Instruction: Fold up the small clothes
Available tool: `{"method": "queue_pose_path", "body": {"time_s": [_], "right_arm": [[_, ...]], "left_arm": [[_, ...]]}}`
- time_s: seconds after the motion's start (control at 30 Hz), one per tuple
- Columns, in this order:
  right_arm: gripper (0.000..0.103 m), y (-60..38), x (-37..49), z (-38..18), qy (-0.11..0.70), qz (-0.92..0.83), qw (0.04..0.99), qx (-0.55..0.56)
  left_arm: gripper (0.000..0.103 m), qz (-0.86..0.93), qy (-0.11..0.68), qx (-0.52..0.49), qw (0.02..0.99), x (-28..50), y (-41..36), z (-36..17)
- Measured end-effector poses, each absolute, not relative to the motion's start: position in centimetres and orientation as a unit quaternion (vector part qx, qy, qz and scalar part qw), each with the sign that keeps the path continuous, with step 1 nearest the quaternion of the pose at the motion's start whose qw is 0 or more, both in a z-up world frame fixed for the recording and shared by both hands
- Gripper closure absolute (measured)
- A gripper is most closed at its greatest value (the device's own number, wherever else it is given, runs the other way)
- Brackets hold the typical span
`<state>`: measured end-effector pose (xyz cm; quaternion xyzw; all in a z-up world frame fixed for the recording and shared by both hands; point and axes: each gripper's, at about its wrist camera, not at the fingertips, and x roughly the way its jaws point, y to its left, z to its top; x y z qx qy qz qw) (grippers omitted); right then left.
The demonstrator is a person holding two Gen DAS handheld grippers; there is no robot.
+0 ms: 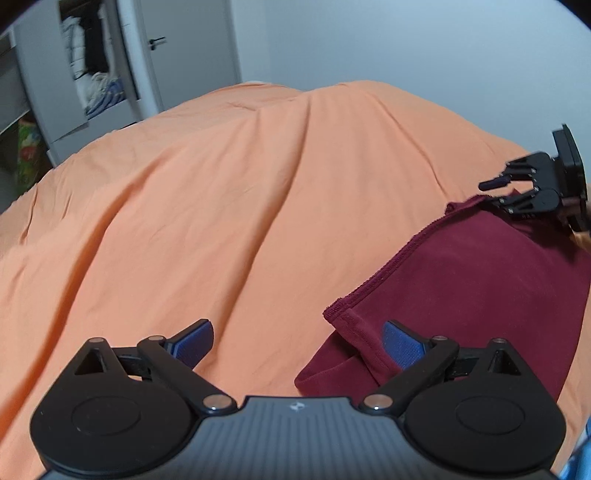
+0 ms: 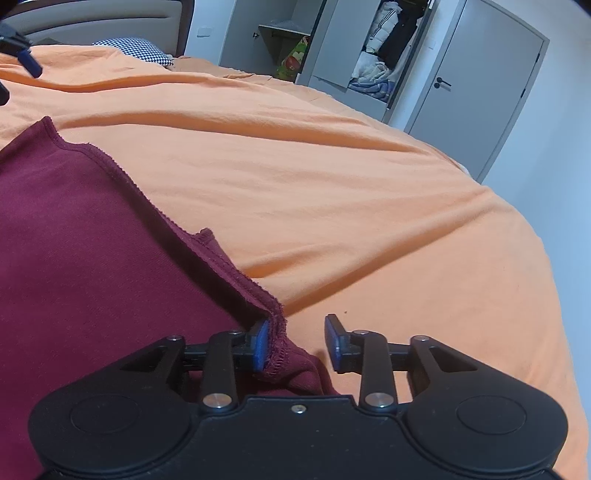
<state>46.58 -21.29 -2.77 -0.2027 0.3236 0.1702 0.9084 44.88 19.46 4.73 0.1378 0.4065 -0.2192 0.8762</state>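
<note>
Orange bedspread (image 1: 207,206) carries a maroon garment (image 1: 480,280) at lower right; the left gripper (image 1: 299,345) and right gripper (image 2: 295,345) gape empty at its hem corners, seemingly about to pinch and fold.

1. An orange bedsheet (image 2: 332,177) covers the bed, lying in long soft creases.
2. A black-and-white checked pillow (image 2: 135,47) sits at the far end of the bed, by a pale headboard (image 2: 92,18).
3. A grey wardrobe (image 2: 332,48) stands open beyond the bed, with hanging clothes and a heap of folded laundry (image 2: 373,79) inside.
4. A colourful bag (image 2: 293,61) stands next to the wardrobe.
5. A grey door (image 2: 491,85) with a dark handle is shut, set in a plain pale wall (image 1: 406,48).
</note>
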Motion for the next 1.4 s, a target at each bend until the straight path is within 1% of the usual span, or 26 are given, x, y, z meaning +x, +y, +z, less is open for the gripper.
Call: {"method": "queue_pose_path", "body": {"time_s": [0.03, 0.1, 0.13, 0.2, 0.23, 0.27, 0.3, 0.43, 0.57, 0.7, 0.8, 0.87, 1.0, 1.1, 1.17, 1.3, 1.4], "right_arm": [[0.056, -21.3, 46.5, -2.8, 0.32, 0.162, 0.911, -0.204], [0.041, -21.5, 46.5, -2.7, 0.314, 0.148, 0.915, -0.203], [0.036, -21.8, 46.5, -2.7, 0.312, 0.14, 0.919, -0.199], [0.016, -22.2, 46.4, -2.7, 0.303, 0.119, 0.925, -0.197], [0.012, -22.3, 46.3, -2.7, 0.297, 0.106, 0.928, -0.199], [0.004, -22.4, 46.2, -2.7, 0.289, 0.092, 0.931, -0.203], [0.001, -22.6, 46.1, -2.6, 0.28, 0.079, 0.935, -0.205], [0.001, -22.9, 46.5, -2.8, 0.283, 0.077, 0.935, -0.199], [0.001, -22.9, 47.6, -2.7, 0.304, 0.107, 0.927, -0.191], [0.001, -23.3, 48.4, -1.8, 0.325, 0.154, 0.919, -0.158], [0.001, -23.4, 48.1, -1.1, 0.325, 0.169, 0.915, -0.167], [0.001, -23.7, 47.8, -0.9, 0.32, 0.156, 0.917, -0.178], [0.001, -24.7, 47.8, -1.9, 0.32, 0.075, 0.927, -0.18], [0.001, -25.6, 48.2, -2.9, 0.33, 0.06, 0.931, -0.142], [0.001, -25.7, 47.6, -2.8, 0.323, 0.054, 0.936, -0.128], [0.001, -24.7, 45.8, -1.6, 0.291, 0.048, 0.941, -0.166], [0.001, -23.5, 43.9, -0.4, 0.266, 0.055, 0.946, -0.179]], "left_arm": [[0.001, -0.216, 0.4, 0.131, 0.881, 44.6, 19.5, 4.5], [0.001, -0.203, 0.382, 0.106, 0.895, 44.2, 19.5, 4.1], [0.001, -0.197, 0.376, 0.089, 0.901, 44.0, 19.4, 3.8], [0.001, -0.179, 0.358, 0.054, 0.915, 43.5, 19.1, 3.1], [0.001, -0.164, 0.353, 0.038, 0.92, 43.3, 19.0, 2.6], [0.001, -0.148, 0.351, 0.024, 0.924, 43.2, 18.7, 2.0], [0.001, -0.133, 0.347, 0.01, 0.928, 43.1, 18.5, 1.5], [0.001, -0.065, 0.342, -0.021, 0.937, 42.8, 17.4, -1.0], [0.001, 0.006, 0.356, 0.012, 0.934, 43.3, 16.7, -3.0], [0.0, 0.018, 0.367, -0.008, 0.93, 43.5, 17.2, -4.4], [0.0, 0.016, 0.368, -0.049, 0.929, 43.4, 17.9, -5.5], [0.0, 0.013, 0.363, -0.058, 0.93, 43.2, 18.3, -5.8], [0.0, 0.012, 0.358, -0.055, 0.932, 42.6, 18.4, -5.9], [0.0, 0.009, 0.353, -0.055, 0.934, 42.1, 18.5, -5.8], [0.001, 0.01, 0.345, -0.055, 0.937, 41.6, 18.7, -5.4], [0.0, 0.023, 0.324, -0.062, 0.944, 40.1, 19.1, -3.8], [0.0, 0.024, 0.31, -0.086, 0.946, 38.7, 19.2, -2.4]]}}
